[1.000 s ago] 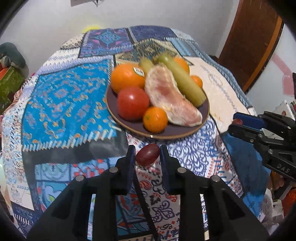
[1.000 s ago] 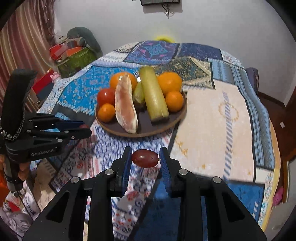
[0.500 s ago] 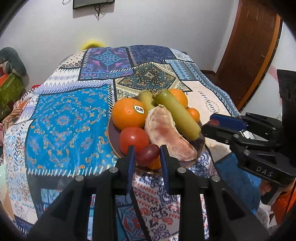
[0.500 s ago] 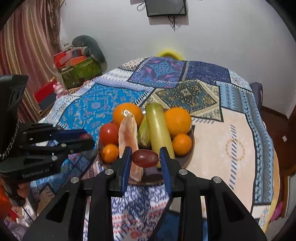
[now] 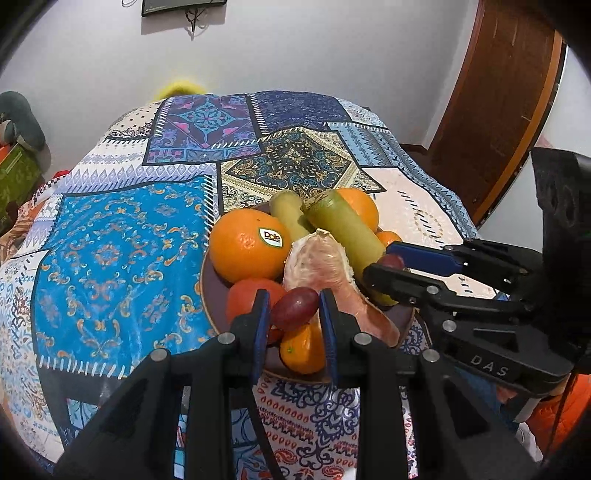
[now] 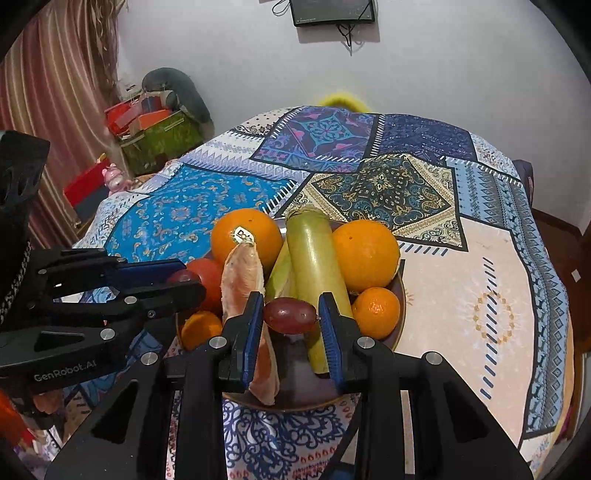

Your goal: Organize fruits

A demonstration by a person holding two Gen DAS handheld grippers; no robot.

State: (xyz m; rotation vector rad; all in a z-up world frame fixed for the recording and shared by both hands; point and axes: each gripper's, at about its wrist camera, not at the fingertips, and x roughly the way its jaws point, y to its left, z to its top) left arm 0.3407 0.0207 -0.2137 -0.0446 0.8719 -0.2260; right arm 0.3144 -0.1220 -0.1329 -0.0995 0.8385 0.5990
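A dark plate (image 5: 208, 295) (image 6: 400, 317) on the patchwork cloth holds two big oranges (image 5: 245, 249), a tomato (image 5: 243, 295), small mandarins (image 6: 376, 312), a peeled pomelo piece (image 5: 321, 266) and green cane sticks (image 6: 314, 251). My left gripper (image 5: 293, 317) is shut on a red grape (image 5: 294, 308) over the plate's near edge. My right gripper (image 6: 290, 317) is shut on another red grape (image 6: 290, 315) above the plate's near side. Each gripper shows in the other's view, the right gripper (image 5: 391, 264) and the left gripper (image 6: 181, 277).
The table's patchwork cloth (image 5: 118, 251) spreads left and behind the plate. A wooden door (image 5: 509, 103) stands at the right. Boxes and bags (image 6: 155, 125) pile by the curtain at the left. A screen (image 6: 332, 13) hangs on the far wall.
Both grippers have risen and moved forward over the plate's near edge, each still holding its grape. They have come closer to each other.
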